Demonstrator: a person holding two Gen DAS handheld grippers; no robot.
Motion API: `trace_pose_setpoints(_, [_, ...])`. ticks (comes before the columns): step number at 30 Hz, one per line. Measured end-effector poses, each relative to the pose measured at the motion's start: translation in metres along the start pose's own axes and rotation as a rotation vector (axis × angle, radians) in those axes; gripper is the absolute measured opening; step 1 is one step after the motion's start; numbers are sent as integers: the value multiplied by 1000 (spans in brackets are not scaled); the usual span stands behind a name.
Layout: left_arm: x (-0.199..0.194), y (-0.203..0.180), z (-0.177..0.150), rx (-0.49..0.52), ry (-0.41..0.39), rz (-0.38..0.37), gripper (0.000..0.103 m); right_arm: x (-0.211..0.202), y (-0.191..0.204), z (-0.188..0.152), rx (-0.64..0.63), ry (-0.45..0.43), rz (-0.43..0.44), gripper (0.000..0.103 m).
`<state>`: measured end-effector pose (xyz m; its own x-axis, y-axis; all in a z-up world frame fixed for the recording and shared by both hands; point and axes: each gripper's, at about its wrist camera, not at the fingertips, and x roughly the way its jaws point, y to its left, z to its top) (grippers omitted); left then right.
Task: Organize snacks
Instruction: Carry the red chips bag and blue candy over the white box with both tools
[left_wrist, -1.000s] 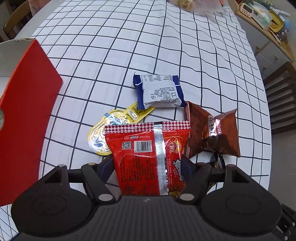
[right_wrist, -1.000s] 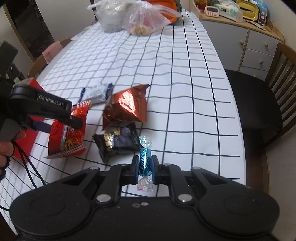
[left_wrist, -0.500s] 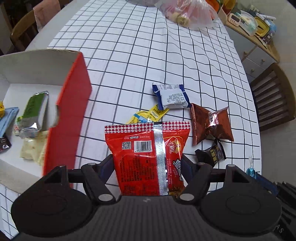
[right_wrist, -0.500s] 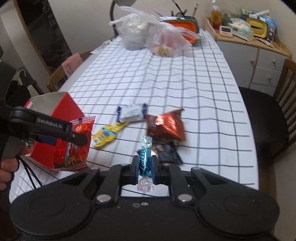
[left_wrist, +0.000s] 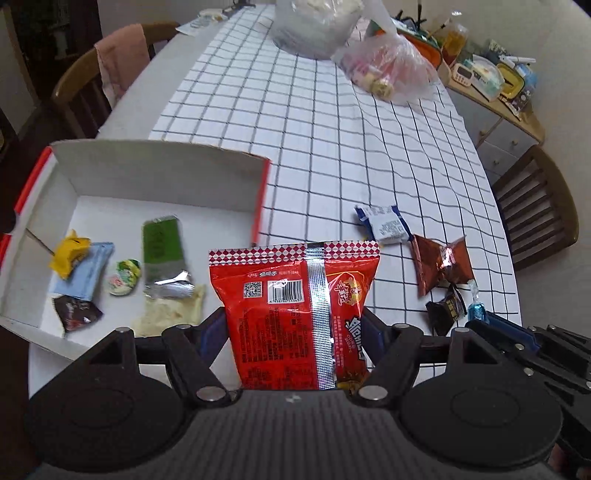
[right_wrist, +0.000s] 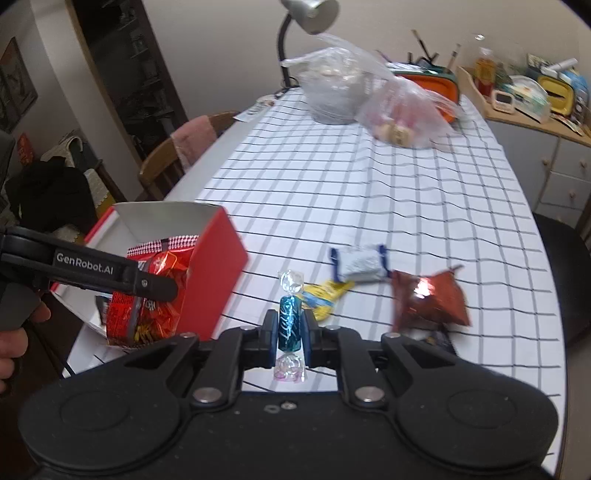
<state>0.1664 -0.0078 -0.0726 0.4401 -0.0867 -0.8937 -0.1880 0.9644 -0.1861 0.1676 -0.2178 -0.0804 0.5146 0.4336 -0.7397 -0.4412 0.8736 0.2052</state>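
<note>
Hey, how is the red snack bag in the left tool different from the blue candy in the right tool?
The red snack bag is a broad flat pouch; the blue candy is a small twist-wrapped sweet. The bag has a barcode and a silver back seam; the candy has clear crinkled ends. The left tool stands wide around the bag; the right tool is nearly shut on the candy. Both are held upright, off the table.

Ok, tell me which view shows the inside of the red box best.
The left wrist view: it looks down into the red box, showing its white floor and the snacks already lying there. The right wrist view sees the box from the side, mostly its red outer wall, with the red snack bag covering the interior.
</note>
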Motion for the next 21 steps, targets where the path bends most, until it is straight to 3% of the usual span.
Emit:
trace_pose_setpoints(12, [-31, 87, 21, -21, -68, 57, 73, 33, 88, 28, -56, -14, 48, 11])
trace_pose_setpoints(21, [-30, 148, 38, -5, -63, 127, 73, 80, 135, 44, -67, 18, 46, 11])
